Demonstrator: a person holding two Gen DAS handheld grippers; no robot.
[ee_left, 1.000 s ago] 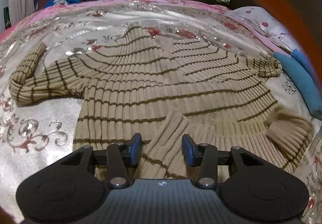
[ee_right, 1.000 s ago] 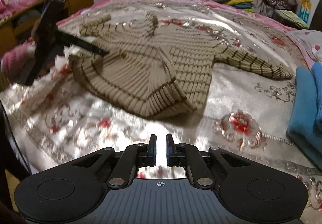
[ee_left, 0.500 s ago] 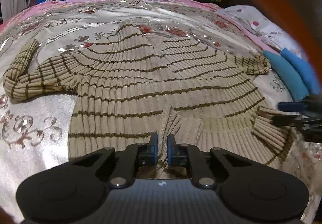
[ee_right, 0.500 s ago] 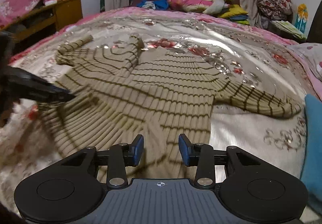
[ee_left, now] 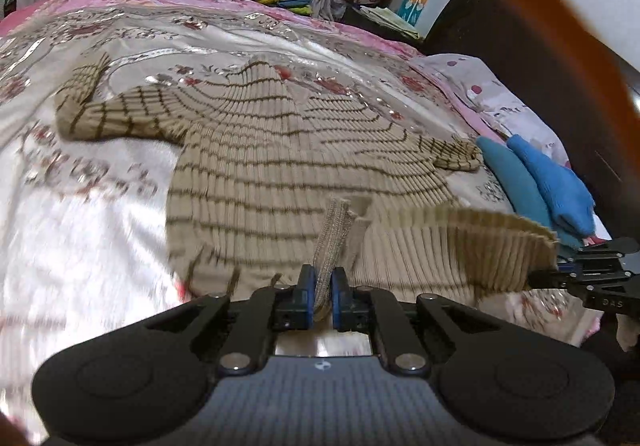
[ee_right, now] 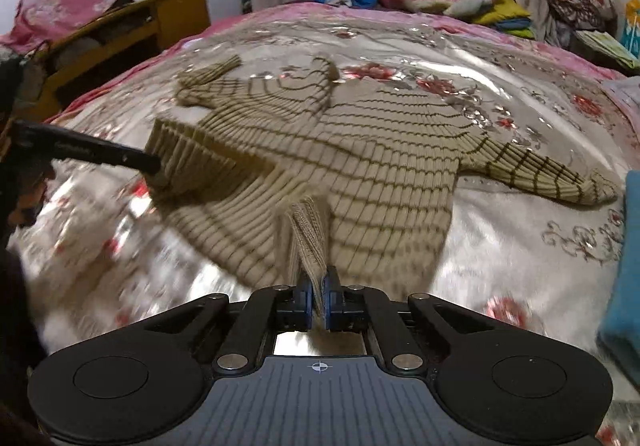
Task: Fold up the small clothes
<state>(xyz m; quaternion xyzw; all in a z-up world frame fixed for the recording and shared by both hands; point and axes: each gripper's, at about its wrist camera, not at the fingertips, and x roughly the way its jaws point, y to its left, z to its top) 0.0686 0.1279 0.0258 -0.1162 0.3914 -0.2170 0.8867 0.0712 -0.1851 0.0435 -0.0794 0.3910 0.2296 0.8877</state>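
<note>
Left wrist view: sweater (ee_left: 280, 165) hem clamped in each hand-held gripper, left (ee_left: 323, 296), right (ee_left: 560, 274).

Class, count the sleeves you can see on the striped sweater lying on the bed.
2. One sleeve stretches out toward the blue clothes; the other sleeve lies bent on the sweater's opposite side, toward the wooden cabinet.

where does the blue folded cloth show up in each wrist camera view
Left wrist: the blue folded cloth lies at the right, beyond the sweater's sleeve cuff.
Right wrist: the blue folded cloth is cut off by the right edge, near that same sleeve's cuff.
Shared landmark: the sweater's outstretched striped sleeve beside the cloth.
</note>
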